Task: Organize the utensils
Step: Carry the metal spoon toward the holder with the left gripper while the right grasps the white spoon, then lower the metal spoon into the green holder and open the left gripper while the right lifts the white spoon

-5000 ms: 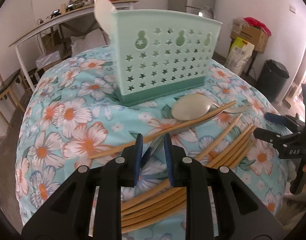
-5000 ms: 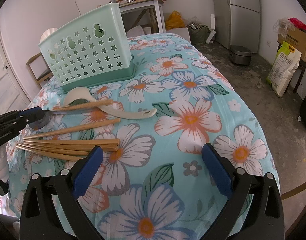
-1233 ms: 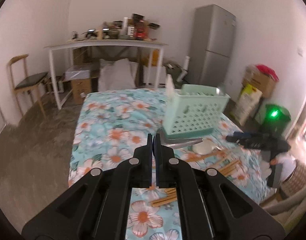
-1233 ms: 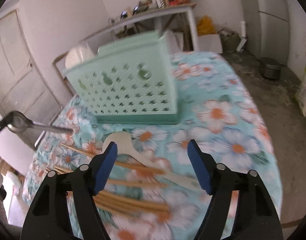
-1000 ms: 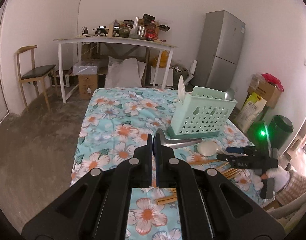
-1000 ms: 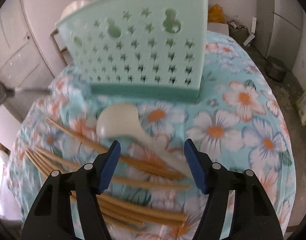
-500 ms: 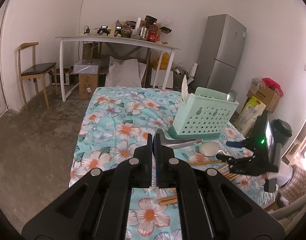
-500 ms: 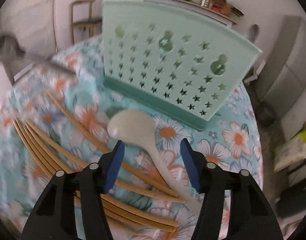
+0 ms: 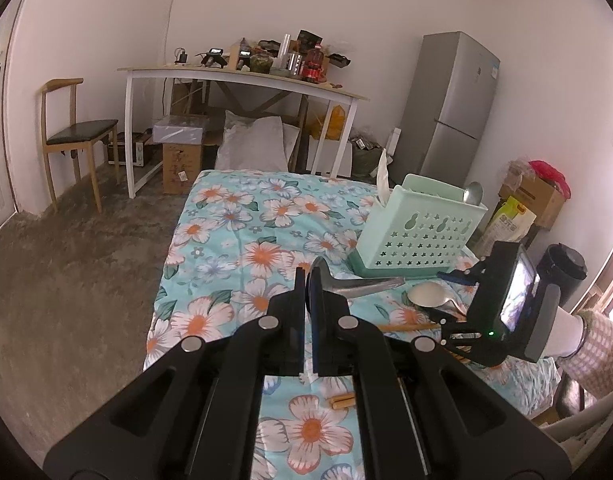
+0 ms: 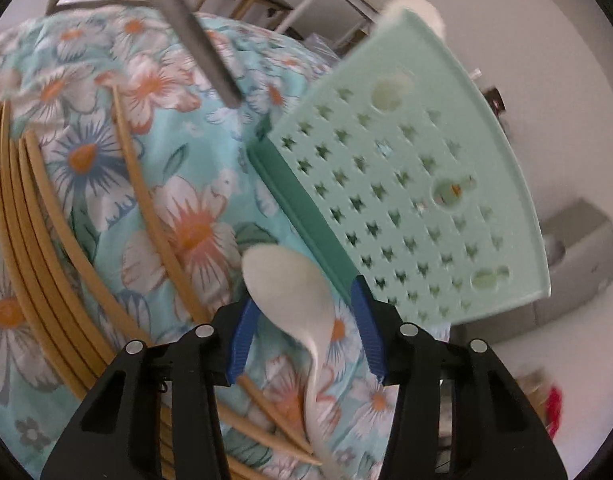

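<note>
My left gripper [image 9: 308, 280] is shut on a metal spoon [image 9: 362, 283], held above the floral table with its handle pointing right toward the mint green utensil basket [image 9: 420, 230]. The spoon's handle also shows in the right wrist view [image 10: 194, 36]. My right gripper [image 10: 304, 330] is open, its jaws astride the bowl of a white plastic spoon [image 10: 294, 300] lying on the cloth just in front of the basket [image 10: 410, 192]. Several wooden chopsticks [image 10: 38, 220] lie to the left of it. The basket holds a white spoon [image 9: 383, 178] and a metal spoon [image 9: 474, 193].
The table is covered by a turquoise floral cloth [image 9: 242, 240]. Behind it stand a cluttered white desk [image 9: 242, 76], a wooden chair [image 9: 78, 136], a grey fridge [image 9: 454, 108], boxes and a black bin [image 9: 564, 268].
My right gripper has dropped closer to the white plastic spoon and rolled, so the spoon's bowl now sits between its open jaws. My left gripper has kept the metal spoon raised and nearly still.
</note>
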Action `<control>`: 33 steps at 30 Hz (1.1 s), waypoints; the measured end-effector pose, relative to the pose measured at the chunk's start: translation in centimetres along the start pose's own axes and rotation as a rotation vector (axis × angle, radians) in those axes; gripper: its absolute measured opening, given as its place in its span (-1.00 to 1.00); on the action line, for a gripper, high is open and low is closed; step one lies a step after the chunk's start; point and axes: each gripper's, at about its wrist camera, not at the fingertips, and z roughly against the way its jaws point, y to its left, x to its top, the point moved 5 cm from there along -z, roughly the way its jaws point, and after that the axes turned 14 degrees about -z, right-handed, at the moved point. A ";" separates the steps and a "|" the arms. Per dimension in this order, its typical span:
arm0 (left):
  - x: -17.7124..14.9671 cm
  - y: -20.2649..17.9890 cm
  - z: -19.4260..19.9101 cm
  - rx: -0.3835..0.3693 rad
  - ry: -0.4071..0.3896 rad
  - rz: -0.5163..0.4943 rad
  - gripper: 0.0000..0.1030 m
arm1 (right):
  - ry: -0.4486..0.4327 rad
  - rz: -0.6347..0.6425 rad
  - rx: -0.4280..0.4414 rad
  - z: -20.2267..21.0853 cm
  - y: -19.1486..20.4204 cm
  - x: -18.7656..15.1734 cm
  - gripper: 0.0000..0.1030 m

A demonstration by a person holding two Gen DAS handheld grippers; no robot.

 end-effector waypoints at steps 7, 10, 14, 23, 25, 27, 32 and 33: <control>0.1 0.4 0.3 0.013 -0.008 0.007 -0.97 | -0.053 -0.039 -0.040 1.6 0.5 0.4 -0.79; 0.1 0.4 0.3 0.014 -0.012 0.011 -0.97 | -0.069 -0.114 -0.033 2.4 -1.3 0.7 -0.81; 0.5 0.0 0.3 0.012 -0.019 0.004 -0.97 | -0.096 -0.297 0.024 4.4 -4.9 0.8 -0.84; 2.0 -0.7 1.3 0.003 -0.071 0.014 -0.97 | -0.171 -0.602 0.098 7.5 -12.7 -0.6 -0.84; 2.6 -0.9 1.6 0.001 -0.091 0.012 -0.97 | -0.189 -0.663 0.121 7.9 -14.2 -1.2 -0.85; 3.4 -1.0 2.0 -0.007 -0.116 0.020 -0.97 | -0.208 -0.713 0.134 8.3 -15.6 -1.7 -0.84; 5.8 -1.1 2.4 -0.009 -0.162 0.029 -0.97 | -0.258 -0.820 0.183 9.6 -18.2 -2.4 -0.84; 6.6 -1.2 2.4 0.000 -0.171 0.024 -0.97 | -0.273 -0.845 0.198 10.0 -18.6 -2.6 -0.84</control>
